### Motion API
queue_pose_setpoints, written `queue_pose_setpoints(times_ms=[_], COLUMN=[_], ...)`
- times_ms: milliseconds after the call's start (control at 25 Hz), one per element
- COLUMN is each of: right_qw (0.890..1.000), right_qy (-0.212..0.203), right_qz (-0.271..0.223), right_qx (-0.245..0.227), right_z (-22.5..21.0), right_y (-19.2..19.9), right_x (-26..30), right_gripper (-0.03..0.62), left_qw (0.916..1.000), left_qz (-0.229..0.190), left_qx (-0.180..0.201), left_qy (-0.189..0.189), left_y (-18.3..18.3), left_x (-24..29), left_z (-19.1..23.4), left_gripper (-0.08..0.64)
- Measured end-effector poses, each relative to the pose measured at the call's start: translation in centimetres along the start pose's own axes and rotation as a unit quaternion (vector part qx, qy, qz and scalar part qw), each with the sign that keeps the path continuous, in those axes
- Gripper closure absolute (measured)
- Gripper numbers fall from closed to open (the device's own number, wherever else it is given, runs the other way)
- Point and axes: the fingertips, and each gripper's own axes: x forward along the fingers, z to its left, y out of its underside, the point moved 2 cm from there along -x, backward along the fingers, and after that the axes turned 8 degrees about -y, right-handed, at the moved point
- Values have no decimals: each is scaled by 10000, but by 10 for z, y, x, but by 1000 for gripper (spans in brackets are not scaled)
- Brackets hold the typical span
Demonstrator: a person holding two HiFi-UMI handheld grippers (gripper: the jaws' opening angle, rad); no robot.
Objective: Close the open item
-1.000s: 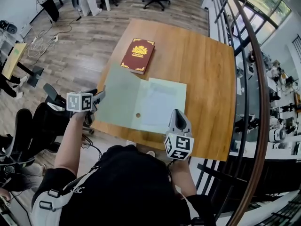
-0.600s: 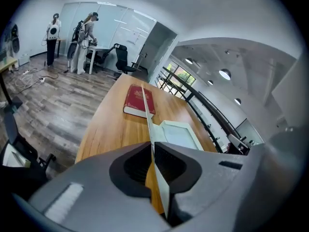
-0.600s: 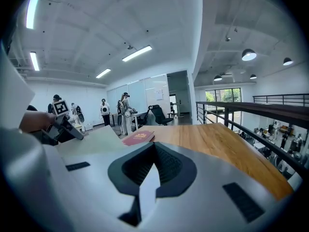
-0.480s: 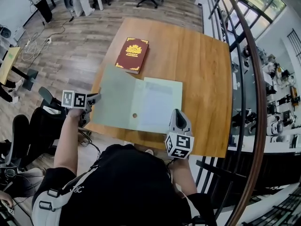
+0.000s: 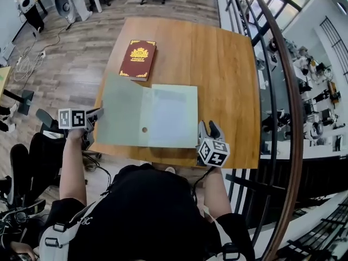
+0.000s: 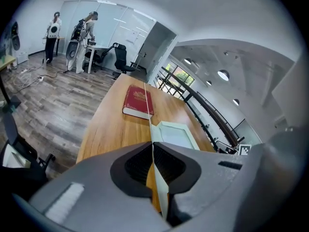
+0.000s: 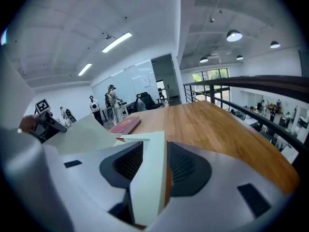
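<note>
**Worktop (image 5: 217, 64) with an open green folder (image 5: 163, 116) laid flat from the left tongs (image 5: 98, 113) to the right tongs (image 5: 209, 128).**
A red book (image 5: 137, 60) is seen beyond the left tongs. The left tongs are closing, pinching the left cover's outer edge. The right tongs are opening, with the right edge loose between them. The cover is judged light, thin and floppy, and best held at its free edge.

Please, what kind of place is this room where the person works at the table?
Probably an open office or laboratory on an upper level: a black wheeled office chair on a grey wood-plank floor, and a dark metal railing beside the square wooden table, overlooking a lower floor.
</note>
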Motion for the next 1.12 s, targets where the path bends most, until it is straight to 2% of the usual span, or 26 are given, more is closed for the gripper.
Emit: queue_pose_setpoints(times_ms=[160, 240, 360, 480, 600, 760, 960, 1120], right_qw=[9938, 9858, 9727, 9603, 9479, 9525, 9501, 9526], right_qy=[-355, -653, -987, -1272, -1454, -1451, -1462, -1393], right_qz=[621, 1007, 1552, 1623, 1551, 1636, 1525, 1500], right_qx=[846, 1177, 1412, 1877, 2373, 2121, 2294, 2252], right_z=[-11, -7, 4, 13, 18, 20, 19, 21], right_y=[49, 79, 117, 134, 135, 136, 137, 138], right_x=[14, 21, 29, 34, 37, 37, 38, 38], right_gripper=[426, 426, 426, 432, 471, 474, 474, 474], left_qw=[9998, 9996, 9994, 9993, 9995, 9992, 9961, 9911], left_qz=[-81, -102, -105, -128, -153, -195, -215, -363], left_qx=[97, 130, 135, 145, 151, -73, -161, -523], left_qy=[-132, -212, -300, -318, -222, 351, 838, 1173], left_y=[-6, -7, -7, -8, -10, -12, -14, -18], left_x=[-8, -11, -14, -17, -20, -22, -21, -19], left_z=[6, 10, 13, 13, 8, -13, -40, -60], left_gripper=[546, 546, 546, 548, 548, 549, 549, 549])
